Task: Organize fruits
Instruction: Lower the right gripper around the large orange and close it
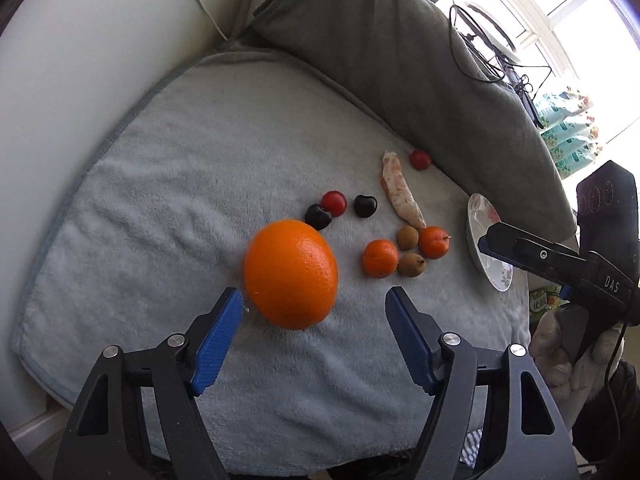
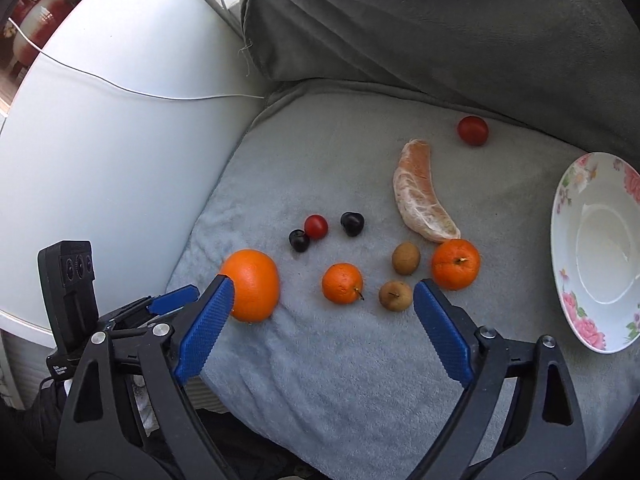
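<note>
Nearest the left wrist camera, the left gripper (image 1: 314, 300) stands with its blue-padded jaws apart, the big round orange (image 1: 291, 273) lying just ahead between their tips; the pads do not press on it, and nothing is held. The right gripper (image 2: 324, 294) also has its jaws wide, empty, above the pale blue fleece cushion (image 2: 340, 380) on which all the fruit lies. Just beyond its tips lie a small mandarin with a stem (image 2: 342, 283) and a brown longan-like fruit (image 2: 395, 296); a second brown fruit (image 2: 405, 258) and another mandarin (image 2: 455, 264) are close behind. Farther on, two dark cherries (image 2: 299, 240) flank a small red tomato (image 2: 316, 226). Behind the mandarins a peeled pomelo segment (image 2: 420, 196) curves away, and a second red tomato (image 2: 473, 131) lies by the grey blanket (image 2: 440, 40). A white floral-rimmed bowl (image 2: 576, 308) sits empty on the cushion's right side.
</note>
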### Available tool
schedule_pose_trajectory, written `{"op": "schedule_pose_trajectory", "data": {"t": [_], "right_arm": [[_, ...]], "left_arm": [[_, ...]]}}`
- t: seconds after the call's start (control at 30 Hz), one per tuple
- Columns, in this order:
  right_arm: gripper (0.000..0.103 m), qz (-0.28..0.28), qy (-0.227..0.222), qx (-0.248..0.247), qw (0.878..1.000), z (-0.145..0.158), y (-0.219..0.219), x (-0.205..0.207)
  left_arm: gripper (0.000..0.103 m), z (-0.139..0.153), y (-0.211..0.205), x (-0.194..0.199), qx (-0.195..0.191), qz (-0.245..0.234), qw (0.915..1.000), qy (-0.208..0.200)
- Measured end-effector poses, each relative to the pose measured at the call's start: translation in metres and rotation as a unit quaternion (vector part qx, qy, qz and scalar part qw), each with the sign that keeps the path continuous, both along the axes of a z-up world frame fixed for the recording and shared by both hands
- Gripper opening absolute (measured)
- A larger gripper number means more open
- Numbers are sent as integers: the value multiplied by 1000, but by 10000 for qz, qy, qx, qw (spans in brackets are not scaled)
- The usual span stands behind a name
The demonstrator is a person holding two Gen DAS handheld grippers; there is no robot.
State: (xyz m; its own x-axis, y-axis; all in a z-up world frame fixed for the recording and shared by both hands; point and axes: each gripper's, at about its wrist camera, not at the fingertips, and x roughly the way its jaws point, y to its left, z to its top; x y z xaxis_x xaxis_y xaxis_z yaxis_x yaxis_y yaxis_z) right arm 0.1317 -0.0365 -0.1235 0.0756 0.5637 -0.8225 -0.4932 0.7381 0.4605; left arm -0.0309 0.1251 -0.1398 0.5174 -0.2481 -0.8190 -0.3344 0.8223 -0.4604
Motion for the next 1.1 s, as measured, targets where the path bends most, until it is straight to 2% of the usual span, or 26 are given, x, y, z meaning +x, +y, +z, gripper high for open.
{"op": "schedule_pose_trajectory", "data": {"t": [0.43,0.6,1.0,1.1], "right_arm": [[91,782,661,-63,9947,-49,72,-5],[90,874,790,-92,9930,-60,82,-6],[79,1046,1034,-47,9891,-78,98,-7],[78,1062,1106,6,9882,-82,103,-7]], "left_arm": [[71,-24,0,5,-274,-54,9995,110],[70,-26,0,9,-284,-37,9995,117],[69,-37,5,10,-341,-5,9992,197],[63,-40,7,10,-324,20,9992,244]]}}
